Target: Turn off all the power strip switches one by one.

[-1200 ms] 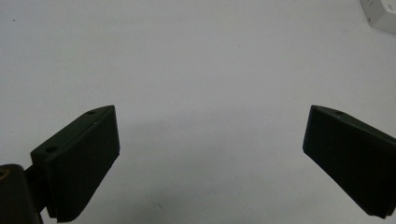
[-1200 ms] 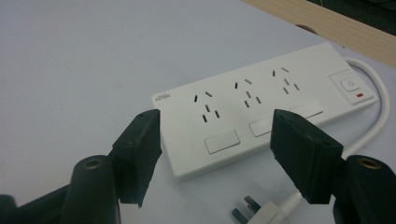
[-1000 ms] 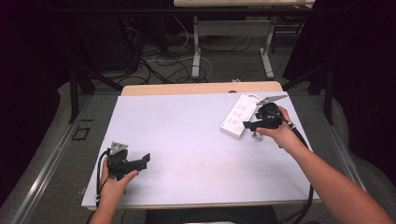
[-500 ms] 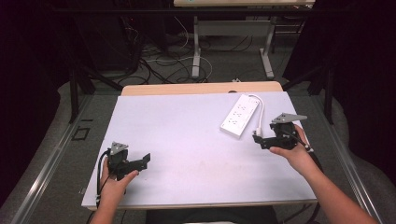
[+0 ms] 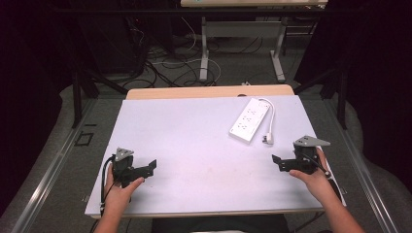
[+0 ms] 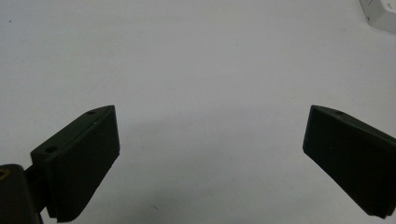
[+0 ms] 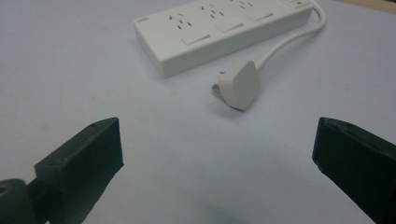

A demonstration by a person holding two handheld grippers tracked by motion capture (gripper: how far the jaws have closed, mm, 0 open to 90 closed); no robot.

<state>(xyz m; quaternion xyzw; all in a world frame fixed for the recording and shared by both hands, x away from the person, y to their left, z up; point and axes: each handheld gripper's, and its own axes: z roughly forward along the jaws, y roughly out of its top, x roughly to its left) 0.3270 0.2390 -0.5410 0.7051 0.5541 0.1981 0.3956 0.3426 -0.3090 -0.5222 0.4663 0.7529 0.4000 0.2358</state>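
A white power strip (image 5: 249,119) lies at the back right of the white table (image 5: 194,141), its short cable curling round to a white plug (image 5: 267,139) beside it. The same power strip (image 7: 219,29) and plug (image 7: 238,84) lie ahead of my right gripper (image 7: 215,154), whose jaws have just been opening and stand wide apart with nothing between them. In the high view my right gripper (image 5: 278,162) sits near the table's right edge, a short way nearer than the plug. My left gripper (image 5: 151,167) rests at the front left, open and empty over bare table (image 6: 210,140).
A wooden strip (image 5: 209,92) borders the table's far edge. Beyond it stand desk legs (image 5: 204,53) and loose cables (image 5: 165,63) on the floor. A corner of the power strip (image 6: 380,14) shows at the top right of the left gripper view.
My right gripper has let go of the plug beside the power strip and drawn back toward the near right of the table, its jaws opening. The left gripper has not moved.
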